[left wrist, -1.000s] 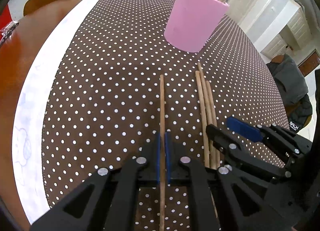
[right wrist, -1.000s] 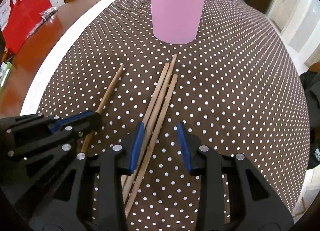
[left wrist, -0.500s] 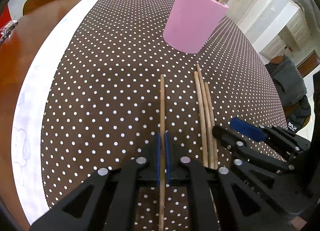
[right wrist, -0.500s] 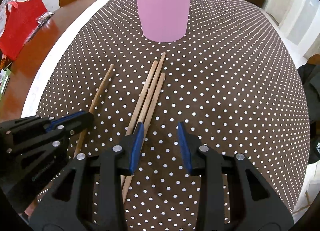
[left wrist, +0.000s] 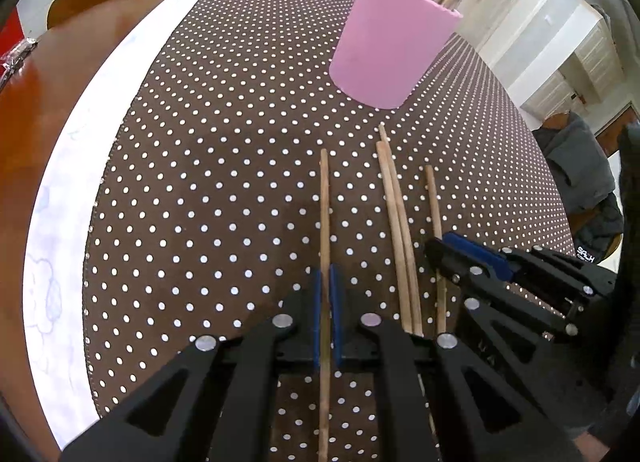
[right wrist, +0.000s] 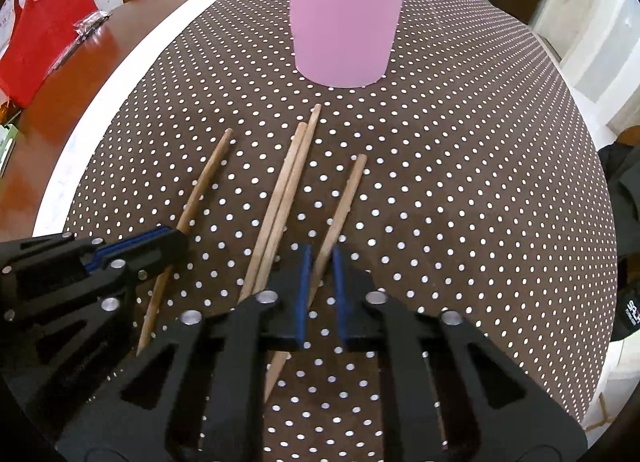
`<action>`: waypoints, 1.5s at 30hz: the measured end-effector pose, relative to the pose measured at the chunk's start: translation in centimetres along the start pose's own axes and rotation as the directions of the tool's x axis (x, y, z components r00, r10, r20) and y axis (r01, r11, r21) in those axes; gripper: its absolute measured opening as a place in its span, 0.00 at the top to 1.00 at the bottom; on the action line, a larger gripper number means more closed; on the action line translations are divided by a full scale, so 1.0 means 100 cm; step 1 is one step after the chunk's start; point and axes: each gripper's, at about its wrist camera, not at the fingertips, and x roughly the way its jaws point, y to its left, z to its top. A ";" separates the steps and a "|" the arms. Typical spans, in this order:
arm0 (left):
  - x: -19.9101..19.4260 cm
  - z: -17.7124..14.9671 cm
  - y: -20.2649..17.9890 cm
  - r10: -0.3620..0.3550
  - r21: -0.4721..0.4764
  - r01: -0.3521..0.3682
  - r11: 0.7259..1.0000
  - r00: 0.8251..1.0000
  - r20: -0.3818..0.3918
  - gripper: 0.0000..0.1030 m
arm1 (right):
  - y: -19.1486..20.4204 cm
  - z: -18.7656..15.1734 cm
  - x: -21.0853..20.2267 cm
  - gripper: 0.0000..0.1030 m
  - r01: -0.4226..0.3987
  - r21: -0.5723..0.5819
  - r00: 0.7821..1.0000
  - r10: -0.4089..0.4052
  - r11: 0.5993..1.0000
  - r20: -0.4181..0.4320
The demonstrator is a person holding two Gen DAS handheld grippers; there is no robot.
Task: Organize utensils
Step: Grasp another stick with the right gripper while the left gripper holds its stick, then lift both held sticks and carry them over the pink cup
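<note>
Wooden chopsticks lie on a brown polka-dot tablecloth (left wrist: 224,166). My left gripper (left wrist: 327,282) is shut on one chopstick (left wrist: 324,214), which points toward a pink cup (left wrist: 390,54) holding several more chopsticks. My right gripper (right wrist: 319,262) has its jaws narrowed around another chopstick (right wrist: 344,202) that has separated from a pair of chopsticks (right wrist: 286,186) lying to its left. The right gripper (left wrist: 476,254) shows in the left wrist view, and the left gripper (right wrist: 160,242) in the right wrist view. The pink cup (right wrist: 346,18) stands upright straight ahead.
A white strip (left wrist: 80,150) borders the cloth on the left, with bare wooden table (right wrist: 60,86) beyond. A red bag (right wrist: 36,42) and a small packet (right wrist: 90,20) lie at far left. A chair with dark clothing (left wrist: 580,166) stands to the right.
My right gripper has closed its jaws around one chopstick and pulled it right, away from the other two. The left gripper stays shut on its chopstick.
</note>
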 end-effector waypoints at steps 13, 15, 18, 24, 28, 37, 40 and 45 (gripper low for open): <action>-0.042 0.005 -0.028 -0.084 0.053 0.077 0.996 0.986 0.142 0.95 | -0.048 -0.014 -0.033 0.94 -0.149 0.085 0.979 0.135 0.985 0.151; -0.051 0.005 -0.033 -0.124 0.074 0.113 0.991 0.978 0.167 0.95 | -0.053 -0.016 -0.045 0.94 -0.188 0.084 0.966 0.168 0.979 0.196; -0.061 0.008 -0.046 -0.183 0.120 0.161 0.980 0.963 0.200 0.95 | -0.057 -0.016 -0.064 0.94 -0.233 0.071 0.939 0.206 0.970 0.275; -0.095 0.021 -0.066 -0.261 0.191 0.209 0.959 0.913 0.315 0.95 | -0.071 -0.015 -0.108 0.94 -0.288 0.033 0.872 0.248 0.957 0.422; -0.116 0.032 -0.076 -0.270 0.231 0.187 0.955 0.872 0.409 0.95 | -0.082 -0.006 -0.128 0.94 -0.317 0.021 0.821 0.264 0.948 0.506; -0.142 0.071 -0.094 -0.196 0.253 0.040 0.967 0.752 0.630 0.95 | -0.097 0.030 -0.151 0.94 -0.271 0.007 0.657 0.179 0.963 0.732; -0.146 0.087 -0.092 -0.184 0.227 0.032 0.973 0.700 0.690 0.95 | -0.096 0.045 -0.153 0.94 -0.264 0.002 0.583 0.158 0.964 0.797; -0.150 0.109 -0.089 -0.189 0.213 0.037 0.976 0.626 0.756 0.95 | -0.090 0.063 -0.155 0.94 -0.223 -0.005 0.464 0.111 0.975 0.879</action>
